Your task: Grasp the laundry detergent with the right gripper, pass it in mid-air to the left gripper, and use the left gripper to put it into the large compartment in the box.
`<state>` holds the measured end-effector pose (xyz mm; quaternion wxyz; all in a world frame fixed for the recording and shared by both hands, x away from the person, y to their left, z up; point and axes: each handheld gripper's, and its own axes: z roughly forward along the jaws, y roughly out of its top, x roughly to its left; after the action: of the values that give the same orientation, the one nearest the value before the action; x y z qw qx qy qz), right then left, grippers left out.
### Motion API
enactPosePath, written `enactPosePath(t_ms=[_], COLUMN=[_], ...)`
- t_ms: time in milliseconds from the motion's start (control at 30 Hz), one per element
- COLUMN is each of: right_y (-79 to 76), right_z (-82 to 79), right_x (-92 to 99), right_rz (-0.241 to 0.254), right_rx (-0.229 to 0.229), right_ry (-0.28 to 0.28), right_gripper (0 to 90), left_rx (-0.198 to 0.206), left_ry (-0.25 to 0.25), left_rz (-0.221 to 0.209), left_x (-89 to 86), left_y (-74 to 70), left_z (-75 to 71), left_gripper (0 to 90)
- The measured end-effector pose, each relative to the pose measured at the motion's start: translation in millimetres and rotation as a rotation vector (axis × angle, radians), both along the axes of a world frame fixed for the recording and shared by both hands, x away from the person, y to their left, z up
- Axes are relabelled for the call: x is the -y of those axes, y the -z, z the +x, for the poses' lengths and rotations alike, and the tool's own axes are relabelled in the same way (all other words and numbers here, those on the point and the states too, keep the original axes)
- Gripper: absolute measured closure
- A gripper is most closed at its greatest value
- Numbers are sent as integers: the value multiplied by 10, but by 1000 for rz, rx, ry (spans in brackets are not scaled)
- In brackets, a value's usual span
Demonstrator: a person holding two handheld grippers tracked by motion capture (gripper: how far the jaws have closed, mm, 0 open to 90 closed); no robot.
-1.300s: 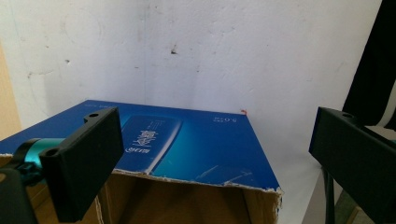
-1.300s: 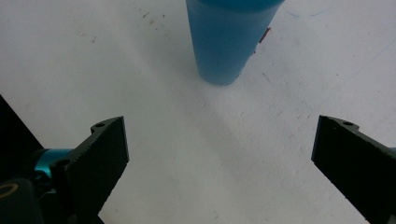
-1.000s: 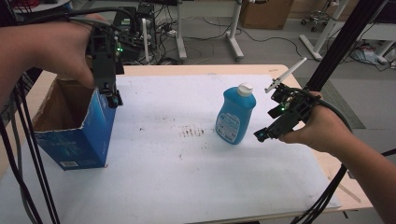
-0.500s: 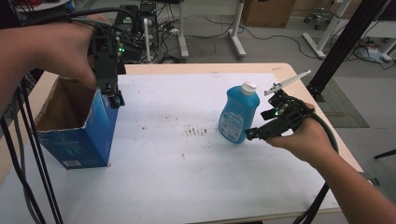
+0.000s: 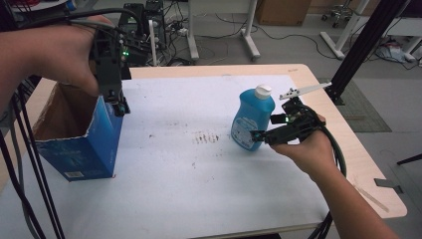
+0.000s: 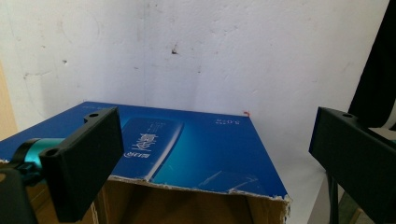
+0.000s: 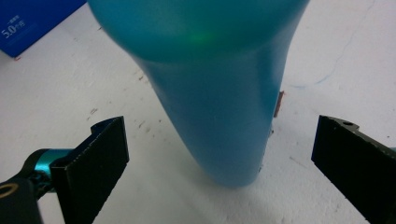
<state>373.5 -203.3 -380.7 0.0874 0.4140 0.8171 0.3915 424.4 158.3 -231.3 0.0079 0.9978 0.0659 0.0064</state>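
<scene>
My right gripper [image 5: 259,135] sits toward the right edge of the tabletop [image 5: 199,199], its jaws spread wide on either side of the base of the blue detergent bottle [image 5: 251,122], not yet pressing it. In the right gripper view the bottle [image 7: 219,93] stands between the two black jaws with a clear gap to each. The bottle is upright on the white sheet, right of the middle, its white cap [image 5: 263,91] on top. Farther off, at the left edge, my left gripper [image 5: 118,105] hangs over the top rim of the open blue cardboard box [image 5: 82,149], jaws released and holding nothing. In the left gripper view the box's blue side [image 6: 187,144] lies below the spread jaws.
</scene>
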Motion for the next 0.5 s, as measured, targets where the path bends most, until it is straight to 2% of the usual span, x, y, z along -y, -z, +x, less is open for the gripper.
enactPosePath(t_ms=[267,500], right_y=[61,160], right_z=[26,51], right_x=[-74,-119], right_rz=[15,36], right_rx=[42,60], right_ry=[29,44], right_gripper=[29,29], left_rx=[-2,-7], left_ry=[-3,-4], left_rz=[-2,5], left_x=[-37,-79], left_y=[19,33], left_z=[-9,-23], left_gripper=[30,30])
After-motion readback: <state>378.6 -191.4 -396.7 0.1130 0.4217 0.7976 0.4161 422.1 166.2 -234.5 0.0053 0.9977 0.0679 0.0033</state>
